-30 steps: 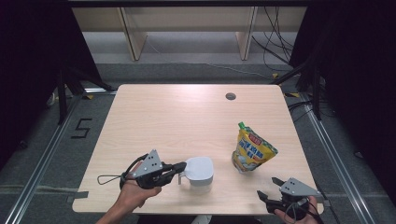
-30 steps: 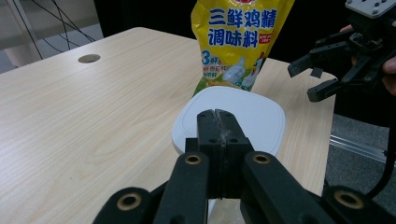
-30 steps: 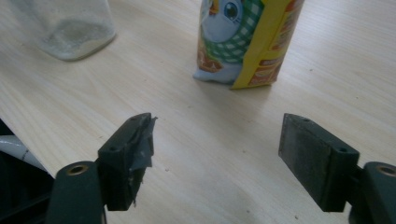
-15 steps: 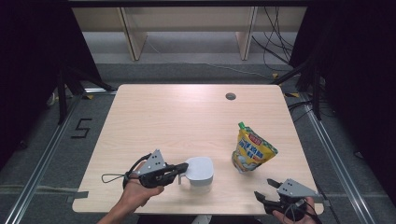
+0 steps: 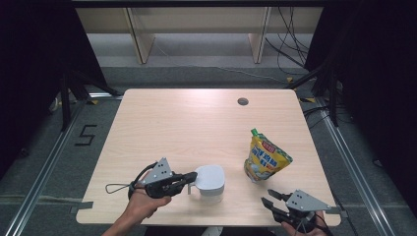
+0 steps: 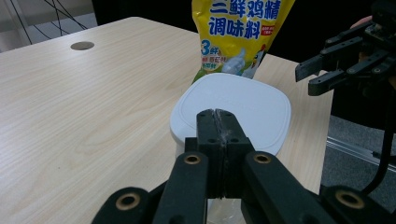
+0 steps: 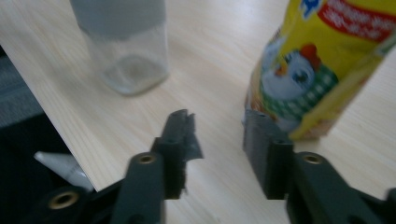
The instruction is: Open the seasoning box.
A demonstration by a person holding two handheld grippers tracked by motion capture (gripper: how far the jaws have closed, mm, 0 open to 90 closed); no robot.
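The left gripper [image 5: 189, 178] lies low over the near part of the table [image 5: 162, 128], held by the person's left hand [image 5: 142, 201]. Its two black jaws are pressed together, with no gap between them in the left gripper view, and nothing is held between them. The tips of the left gripper [image 6: 218, 122] are just at the near edge of the white lid [image 6: 243, 105]; if they touch it or only hover over it, one cannot tell. The lid belongs to a clear container [image 5: 210, 181] with rounded corners, which stands upright on the table, near the front edge. In the right gripper view the glass-like lower part of this container [image 7: 128, 56] shows, and it looks empty or almost empty.

The right gripper [image 5: 271, 199] is at the near right corner of the table, with a grey three-cornered plate [image 5: 301, 200] on top. Its jaws stand apart and hold nothing. In its own view the right gripper [image 7: 219, 128] points toward the bottom of a yellow pouch [image 7: 322, 60], which is close in front of the right jaw.

The yellow pouch [image 5: 265, 160] has a green spout on top and Chinese print. It stands on the table, a little tilted, to the right of the container and apart from it. Farther back a small round hole [image 5: 242, 102] is in the table top.
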